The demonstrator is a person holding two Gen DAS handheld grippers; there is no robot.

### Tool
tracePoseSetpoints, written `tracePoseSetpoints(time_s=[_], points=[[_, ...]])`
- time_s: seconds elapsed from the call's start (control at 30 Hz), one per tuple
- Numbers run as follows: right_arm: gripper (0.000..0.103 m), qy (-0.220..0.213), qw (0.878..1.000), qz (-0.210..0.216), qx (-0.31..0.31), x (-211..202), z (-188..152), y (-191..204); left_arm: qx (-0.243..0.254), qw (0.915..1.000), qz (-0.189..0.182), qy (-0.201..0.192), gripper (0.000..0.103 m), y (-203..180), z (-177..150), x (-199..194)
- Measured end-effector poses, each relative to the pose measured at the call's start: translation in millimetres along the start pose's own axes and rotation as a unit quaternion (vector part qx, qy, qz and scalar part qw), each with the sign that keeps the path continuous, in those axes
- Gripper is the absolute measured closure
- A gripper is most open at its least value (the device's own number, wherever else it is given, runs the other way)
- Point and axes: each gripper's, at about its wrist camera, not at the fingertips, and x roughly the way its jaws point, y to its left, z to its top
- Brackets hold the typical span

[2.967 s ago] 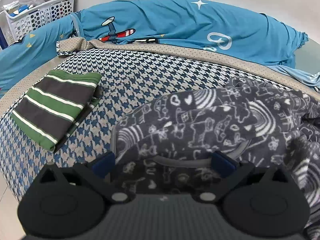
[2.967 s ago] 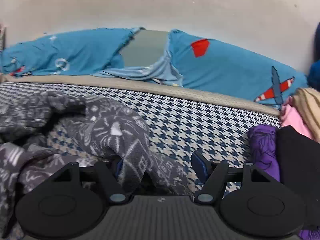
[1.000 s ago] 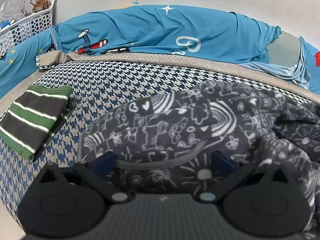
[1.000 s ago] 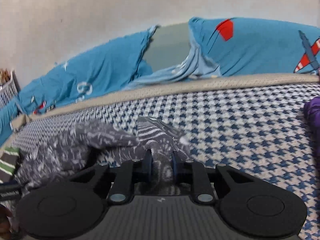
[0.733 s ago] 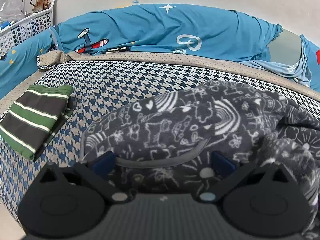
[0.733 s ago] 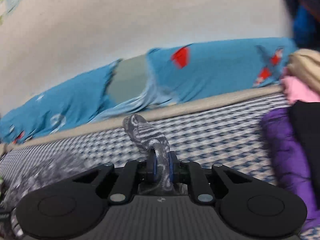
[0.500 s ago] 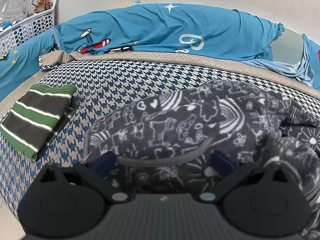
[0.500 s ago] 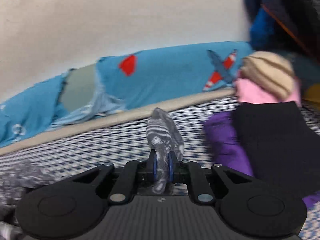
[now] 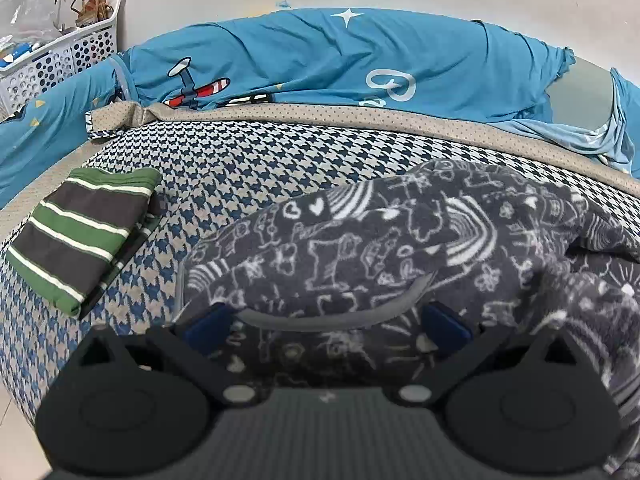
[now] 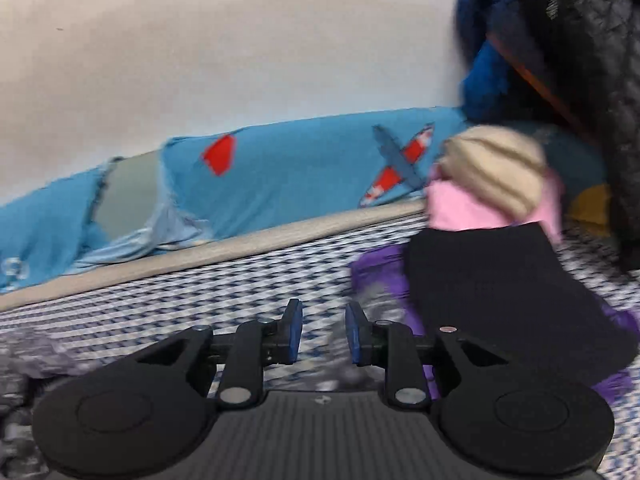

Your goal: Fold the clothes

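A dark grey fleece garment (image 9: 400,240) with white doodle print lies bunched on the houndstooth bed cover (image 9: 248,176). My left gripper (image 9: 326,326) sits low over its near edge, open wide, with a grey hem band and fabric lying between the blue pads (image 9: 208,326). In the right wrist view my right gripper (image 10: 323,332) has its jaws opening. A blurred end of the fleece (image 10: 337,340) hangs in the gap, and neither pad presses on it. More of the fleece (image 10: 24,360) shows at the far left.
A folded green-and-grey striped garment (image 9: 84,228) lies at the bed's left edge. A white basket (image 9: 60,60) stands behind blue bedding (image 9: 320,52). On the right lies a pile of black (image 10: 500,288), purple (image 10: 380,276), pink (image 10: 460,208) and beige (image 10: 496,168) clothes, with a dark jacket (image 10: 580,60) hanging above.
My right gripper swung right toward the clothes pile with a strip of fleece pinched in it, then its jaws parted and let the strip go. The left gripper stayed put.
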Motion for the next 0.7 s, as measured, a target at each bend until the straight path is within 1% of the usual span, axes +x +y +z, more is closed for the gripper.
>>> tracePoseSetpoints(time_s=[0.13,0.37,0.47,0.57,0.7], points=[[0.080,0.019,0.998,0.061,-0.003,6,-3,15,-0.001,1.0000,-0.004,-0.005,0.000,0,1,-2],[0.079,0.043,0.990,0.136,-0.003,14,-12,48,0.002,0.9999,-0.012,-0.002,0.000,-2,2,-2],[0.079,0.068,0.982,0.175,0.022,22,-16,59,0.000,0.9999,-0.015,-0.002,0.000,-2,2,-3],[0.079,0.098,0.969,0.220,0.051,32,-19,69,-0.001,0.9999,-0.016,0.000,0.000,-1,2,-3],[0.079,0.126,0.954,0.265,0.067,41,-24,89,-0.002,0.9998,-0.018,0.000,0.000,1,1,-4]])
